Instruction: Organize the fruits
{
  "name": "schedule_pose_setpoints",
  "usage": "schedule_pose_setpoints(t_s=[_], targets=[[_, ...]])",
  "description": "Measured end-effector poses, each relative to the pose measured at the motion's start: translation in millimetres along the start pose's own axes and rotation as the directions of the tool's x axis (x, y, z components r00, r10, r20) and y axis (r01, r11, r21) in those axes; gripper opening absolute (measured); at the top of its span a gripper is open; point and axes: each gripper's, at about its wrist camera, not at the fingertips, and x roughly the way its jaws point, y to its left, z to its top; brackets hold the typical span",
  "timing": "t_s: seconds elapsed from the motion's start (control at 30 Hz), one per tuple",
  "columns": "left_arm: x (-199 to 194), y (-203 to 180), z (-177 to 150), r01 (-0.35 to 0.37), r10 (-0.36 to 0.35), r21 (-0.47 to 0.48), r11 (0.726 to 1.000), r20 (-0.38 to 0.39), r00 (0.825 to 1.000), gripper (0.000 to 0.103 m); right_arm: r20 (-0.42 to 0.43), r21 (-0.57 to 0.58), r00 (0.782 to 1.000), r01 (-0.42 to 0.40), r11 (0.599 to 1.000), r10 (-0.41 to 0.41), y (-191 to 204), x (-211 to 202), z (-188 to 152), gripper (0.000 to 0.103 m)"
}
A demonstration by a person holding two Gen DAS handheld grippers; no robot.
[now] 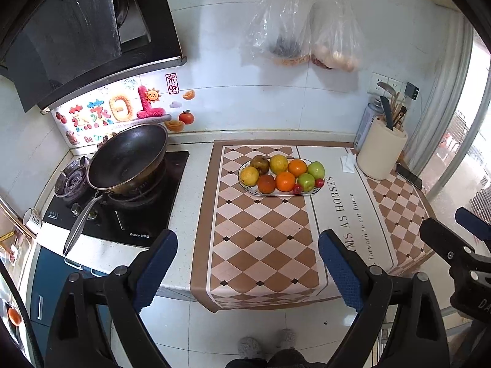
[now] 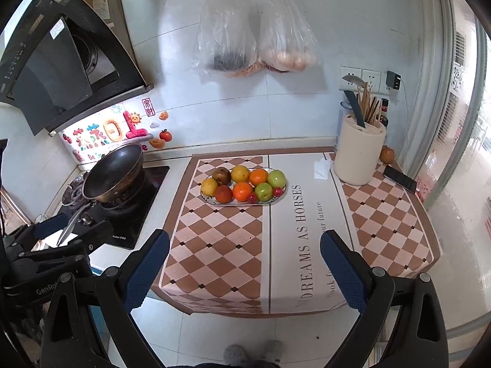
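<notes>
Your left hand-held gripper and right hand-held gripper hang spread wide, empty — well short of the fruit plate on the worktop.

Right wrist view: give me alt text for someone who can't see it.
An oval white plate of yellow, orange, green and red fruit sits on a brown-and-cream checkered mat on a kitchen counter, beyond the open, empty right gripper. A black wok sits on the stove at left, a cream utensil holder at right.
</notes>
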Motion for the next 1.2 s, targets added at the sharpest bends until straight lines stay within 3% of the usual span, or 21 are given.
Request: schedule_pose_setpoints(t_s=[0.27,0.37,0.8,1.2], targets=[[6,-3,3,-0.007,0.007,-0.027,1.0,-0.004,1.0,0.095,-0.02,-0.021,1.0,-0.002,1.0,0.001,-7,19,10,0.101],[16,-3,8,-0.007,0.007,-0.036,0.999,-0.01,1.0,0.102,-0.024,-0.03,1.0,0.015,0.999,-0.015,-9,33,17,0.101],[75,-8,37,-0.069,0.068,-0.044,0.997,-0.035,0.997,0.102,-0.045,-0.022,0.998,0.046,0.999,-0.047,-20,110,58,0.101],[118,-17,50,-0.084,0.082,-0.023,0.996,-0.073,0.994,0.102,-0.106,-0.017,0.992,0.072,0.997,-0.074,-30,161,62,0.101]])
